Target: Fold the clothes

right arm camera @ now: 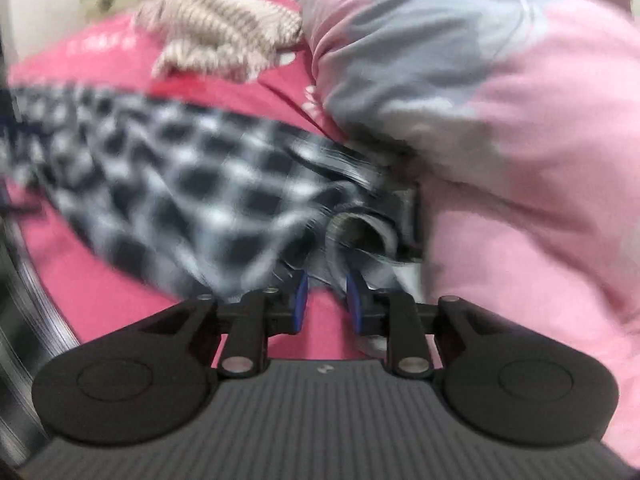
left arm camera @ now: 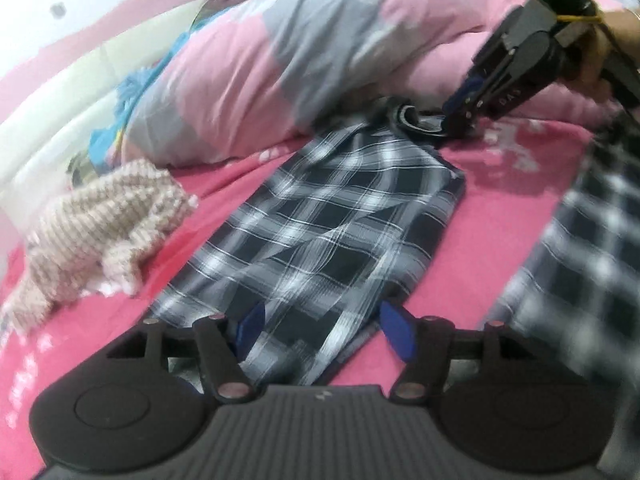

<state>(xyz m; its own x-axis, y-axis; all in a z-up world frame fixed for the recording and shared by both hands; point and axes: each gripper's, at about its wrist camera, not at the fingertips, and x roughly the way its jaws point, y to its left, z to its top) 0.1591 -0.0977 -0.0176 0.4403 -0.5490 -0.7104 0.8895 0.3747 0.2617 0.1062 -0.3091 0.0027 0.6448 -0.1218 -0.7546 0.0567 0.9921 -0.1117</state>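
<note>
Scene: a pink bedsheet (left arm camera: 500, 208) covered the bed, seen from two gripper-mounted fisheye cameras; the right wrist view was heavily motion-blurred.
Garment: a black-and-white plaid garment (left arm camera: 320, 224) lay as a long flat strip from the lower centre of the left wrist frame up to the centre right, its far end bunched at a dark collar or waistband (left arm camera: 404, 118). In the right wrist view the same plaid cloth (right arm camera: 168, 200) ran from the left edge to the lower centre.
Second plaid piece: more plaid fabric (left arm camera: 592, 240) filled the right edge of the left wrist frame; whether it belonged to the same garment could not be told.
Left gripper: the left gripper (left arm camera: 324, 332) stood at the bottom centre with its blue-padded jaws spread wide, the near end of the strip lying between them, nothing clamped.
Right gripper: the right gripper (right arm camera: 326, 300), with a hand (left arm camera: 612, 52) behind it at upper right of the left wrist frame, met the bunched end. Its jaws stood narrowly apart with cloth folds at the tips; whether they pinched the fabric could not be told.
Bedding: a pink-and-grey duvet (left arm camera: 304, 52) was heaped across the upper centre.
Knitwear: a beige ribbed knit (left arm camera: 100, 220) lay crumpled at mid left.
</note>
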